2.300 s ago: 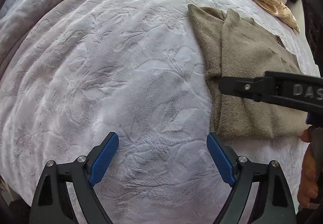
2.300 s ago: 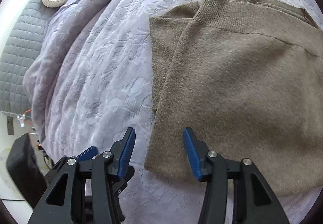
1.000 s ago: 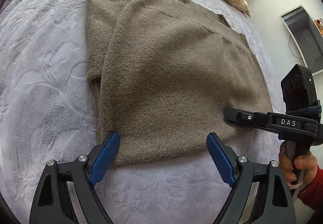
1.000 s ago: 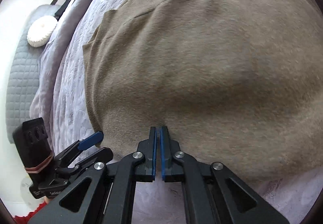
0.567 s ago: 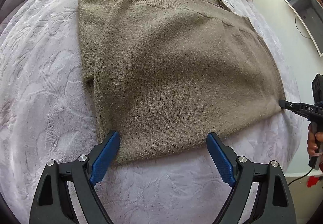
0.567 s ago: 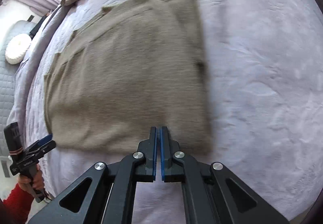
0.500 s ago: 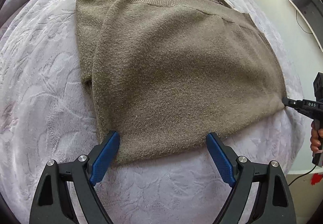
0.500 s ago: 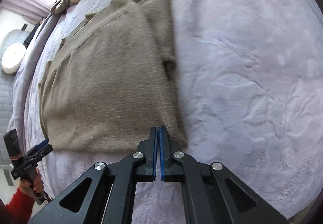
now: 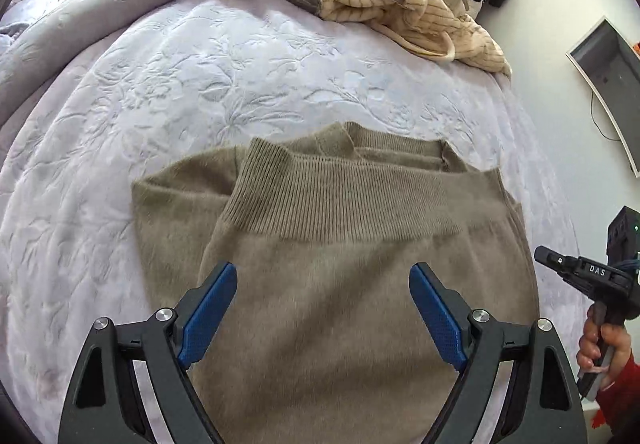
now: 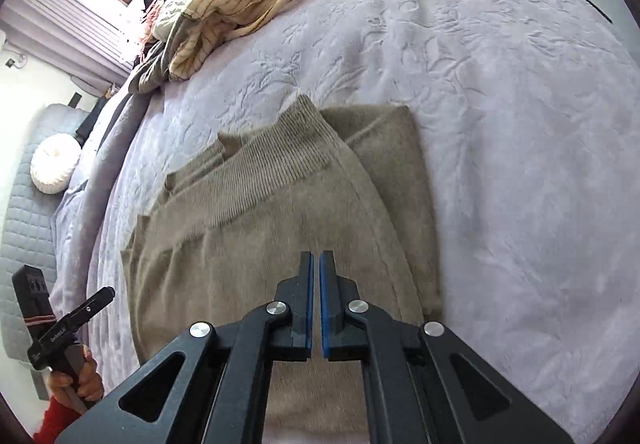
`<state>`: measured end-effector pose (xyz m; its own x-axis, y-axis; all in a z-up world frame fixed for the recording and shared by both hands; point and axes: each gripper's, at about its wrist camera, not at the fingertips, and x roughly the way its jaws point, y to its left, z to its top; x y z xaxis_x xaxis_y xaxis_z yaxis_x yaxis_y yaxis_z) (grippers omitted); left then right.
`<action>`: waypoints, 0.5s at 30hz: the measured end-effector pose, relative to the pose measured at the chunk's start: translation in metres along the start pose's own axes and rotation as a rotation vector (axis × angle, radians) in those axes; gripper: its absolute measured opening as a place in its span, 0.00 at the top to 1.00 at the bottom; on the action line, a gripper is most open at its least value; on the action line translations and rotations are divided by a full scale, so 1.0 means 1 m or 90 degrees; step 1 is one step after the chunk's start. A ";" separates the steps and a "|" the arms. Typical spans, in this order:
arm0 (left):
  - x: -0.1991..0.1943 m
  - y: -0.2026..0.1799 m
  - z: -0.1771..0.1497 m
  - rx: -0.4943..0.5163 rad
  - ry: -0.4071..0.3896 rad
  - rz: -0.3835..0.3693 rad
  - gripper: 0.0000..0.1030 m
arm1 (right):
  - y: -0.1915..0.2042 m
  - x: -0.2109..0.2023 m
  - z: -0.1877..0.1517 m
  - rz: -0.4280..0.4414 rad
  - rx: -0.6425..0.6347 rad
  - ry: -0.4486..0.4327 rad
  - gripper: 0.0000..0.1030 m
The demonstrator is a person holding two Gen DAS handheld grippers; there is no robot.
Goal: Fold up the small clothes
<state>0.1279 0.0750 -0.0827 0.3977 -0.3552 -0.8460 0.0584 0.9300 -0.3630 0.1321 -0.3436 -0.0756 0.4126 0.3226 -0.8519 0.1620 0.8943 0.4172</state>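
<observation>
Bottom hem now folded up to twelve o'clock on the olive sweater (image 9: 360, 284); left gripper (image 9: 323, 312) gapes wide, right gripper (image 10: 316, 300) nearly closed, both empty, leaving the fold almost complete

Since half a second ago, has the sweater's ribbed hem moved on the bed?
Yes. The ribbed hem has been folded up over the sweater, toward the pile of clothes on the bedspread.
</observation>
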 end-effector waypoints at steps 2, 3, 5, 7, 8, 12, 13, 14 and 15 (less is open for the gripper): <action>0.022 0.000 0.015 -0.001 0.000 0.013 0.14 | 0.006 0.014 0.015 0.000 -0.003 -0.003 0.97; 0.033 0.003 0.019 -0.002 0.006 0.027 0.14 | 0.008 0.022 0.021 -0.008 -0.012 -0.006 0.97; 0.051 0.016 0.019 -0.021 0.028 0.038 0.14 | 0.006 0.037 0.031 -0.040 -0.029 -0.004 0.97; 0.060 0.029 0.014 -0.034 0.026 0.023 0.14 | -0.011 0.057 0.036 -0.067 -0.020 0.017 1.00; 0.061 0.029 0.014 -0.032 0.021 0.020 0.14 | -0.022 0.064 0.036 -0.045 -0.001 0.022 1.00; 0.060 0.019 0.012 0.002 0.026 0.047 0.14 | -0.041 0.064 0.033 0.021 0.064 0.007 1.00; 0.061 0.017 0.012 0.009 0.028 0.055 0.14 | -0.039 0.060 0.032 0.016 0.062 0.005 1.00; 0.060 0.015 0.011 0.014 0.030 0.062 0.14 | -0.036 0.057 0.031 0.005 0.056 0.006 1.00; 0.060 0.013 0.011 0.015 0.031 0.067 0.14 | -0.033 0.053 0.029 -0.012 0.046 0.008 1.00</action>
<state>0.1630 0.0670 -0.1341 0.3572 -0.2594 -0.8973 0.0409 0.9641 -0.2624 0.1746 -0.3652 -0.1252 0.3981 0.3101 -0.8633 0.2346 0.8754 0.4226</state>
